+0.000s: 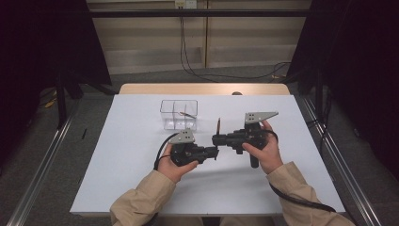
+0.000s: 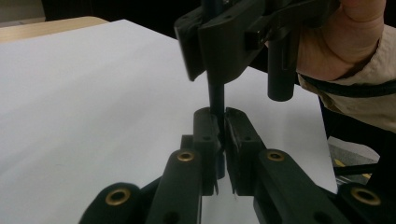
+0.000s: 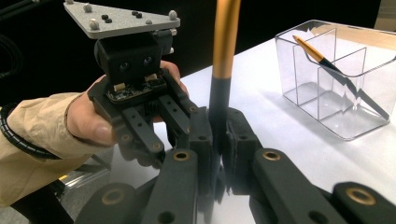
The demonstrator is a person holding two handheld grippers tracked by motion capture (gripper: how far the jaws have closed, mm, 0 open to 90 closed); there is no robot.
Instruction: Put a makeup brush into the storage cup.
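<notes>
A pen (image 1: 218, 125) with an orange upper barrel (image 3: 225, 37) and a black lower part (image 2: 216, 95) stands nearly upright above the middle of the table. My right gripper (image 3: 219, 120) is shut on its black part. Just below, my left gripper (image 2: 221, 119) is shut on the pen's lower end. In the high view the left gripper (image 1: 216, 151) and right gripper (image 1: 214, 139) meet tip to tip, each held by a hand in a beige sleeve.
A clear plastic box (image 1: 165, 117) with compartments stands behind the grippers, and a second orange and black pen (image 3: 310, 49) leans inside it. The white table top (image 1: 117, 155) has open room left and right. Cables trail from both grippers.
</notes>
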